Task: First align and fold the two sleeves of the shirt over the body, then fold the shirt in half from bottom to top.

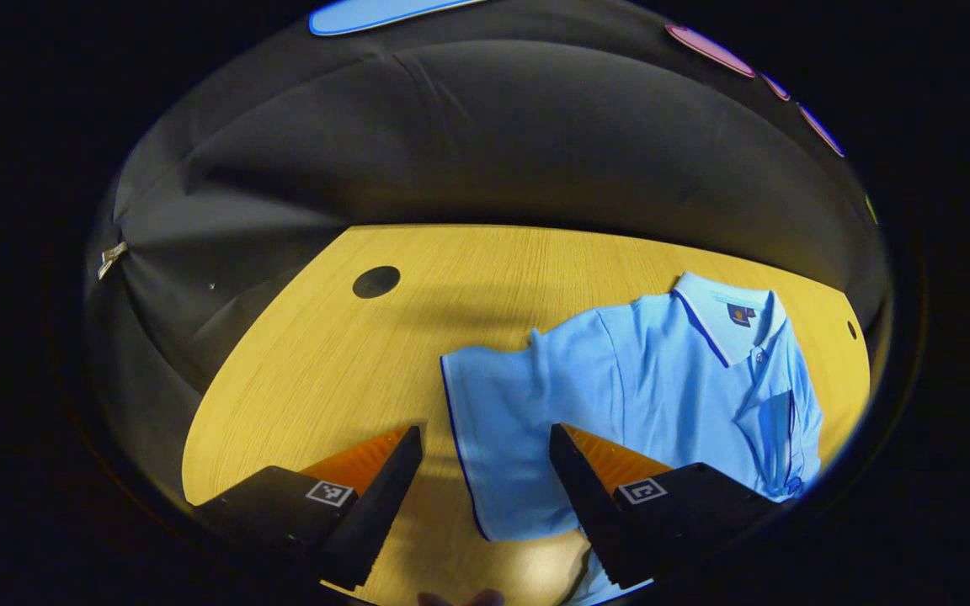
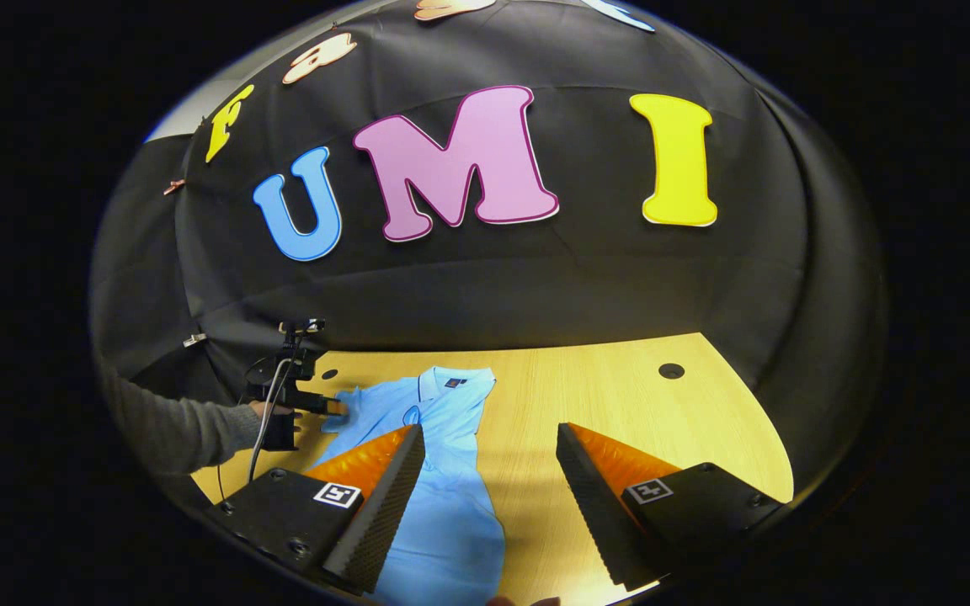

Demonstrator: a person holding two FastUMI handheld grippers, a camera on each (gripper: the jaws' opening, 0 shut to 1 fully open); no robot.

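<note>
In the left gripper view, the left gripper point(image 1: 485, 471) is held with jaws spread wide and nothing between them, poised above the dark-piped hem of one short sleeve point(image 1: 498, 421) of the light blue polo shirt point(image 1: 662, 379), which is laid flat on the pale wooden table point(image 1: 325, 362). In the right gripper view, the right gripper point(image 2: 489, 475) is likewise released and empty, bare tabletop being seen between its fingers. The shirt's straight side edge is seen beside the inner finger point(image 2: 384, 497), with open wood extending to the table's far edge and round cable hole point(image 2: 671, 370).
</note>
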